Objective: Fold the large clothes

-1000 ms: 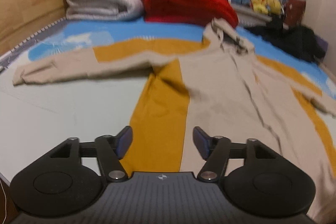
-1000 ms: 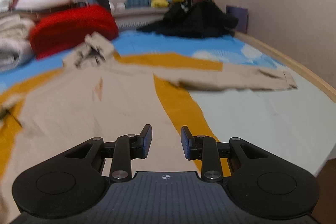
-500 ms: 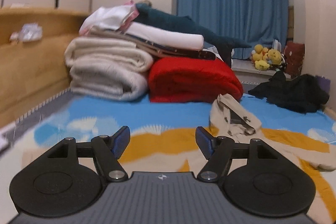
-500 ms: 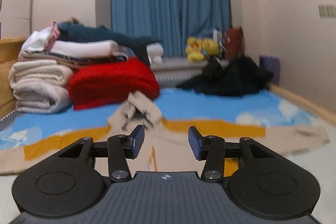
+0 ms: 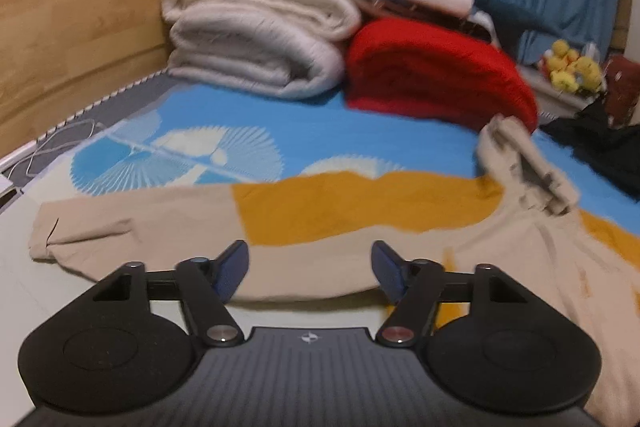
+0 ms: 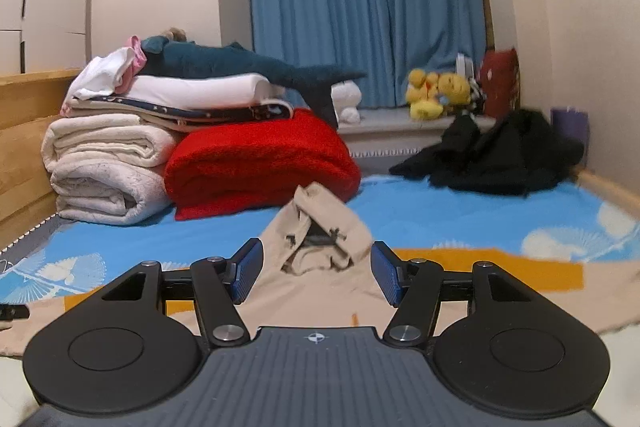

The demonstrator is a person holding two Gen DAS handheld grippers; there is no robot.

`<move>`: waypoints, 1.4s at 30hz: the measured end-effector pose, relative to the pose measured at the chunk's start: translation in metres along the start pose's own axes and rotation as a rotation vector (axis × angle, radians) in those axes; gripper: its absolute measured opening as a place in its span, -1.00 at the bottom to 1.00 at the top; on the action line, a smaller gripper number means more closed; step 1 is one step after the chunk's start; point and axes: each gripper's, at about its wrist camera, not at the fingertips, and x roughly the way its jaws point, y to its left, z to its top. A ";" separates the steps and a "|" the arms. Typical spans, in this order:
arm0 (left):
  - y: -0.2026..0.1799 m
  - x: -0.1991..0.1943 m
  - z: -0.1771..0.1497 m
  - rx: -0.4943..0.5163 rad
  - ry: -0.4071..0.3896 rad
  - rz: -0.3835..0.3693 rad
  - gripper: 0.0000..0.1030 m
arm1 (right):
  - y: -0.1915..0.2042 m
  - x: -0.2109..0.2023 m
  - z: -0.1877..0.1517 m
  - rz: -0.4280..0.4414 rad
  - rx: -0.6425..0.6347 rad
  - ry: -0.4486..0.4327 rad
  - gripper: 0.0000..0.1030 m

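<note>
I've got the left gripper (image 5: 310, 269) with jaws spread wide, nothing between them — it sits low centre of the left wrist view, over the outstretched sleeve of the beige-and-mustard hooded sweatshirt (image 5: 360, 227), which lies flat across the blue patterned bedsheet (image 5: 280, 131). The sleeve cuff ends at mid left of frame; the crumpled hood is at mid right. The right gripper (image 6: 316, 271) is also wide open and empty, with the sweatshirt hood (image 6: 320, 239) framed between its blue pads. Behind it, centre frame: a folded red fleece blanket (image 6: 260, 163), with stacked cream blankets (image 6: 104, 171) touching it on the left. A black garment heap (image 6: 496, 155) sits mid right.
</note>
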 end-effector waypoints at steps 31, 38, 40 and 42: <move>0.255 0.113 -0.003 -0.497 -0.002 0.392 -0.96 | 0.048 0.077 -0.074 0.102 -0.150 0.254 -0.78; 0.141 0.071 0.060 -0.249 -0.168 0.204 -0.97 | 0.042 0.069 -0.063 0.110 -0.124 0.234 -0.85; 0.081 0.049 0.073 -0.125 -0.219 0.093 -0.98 | 0.042 0.066 -0.059 0.110 -0.118 0.227 -0.85; 0.013 0.024 0.077 -0.008 -0.258 -0.030 -0.98 | 0.041 0.063 -0.056 0.108 -0.112 0.224 -0.85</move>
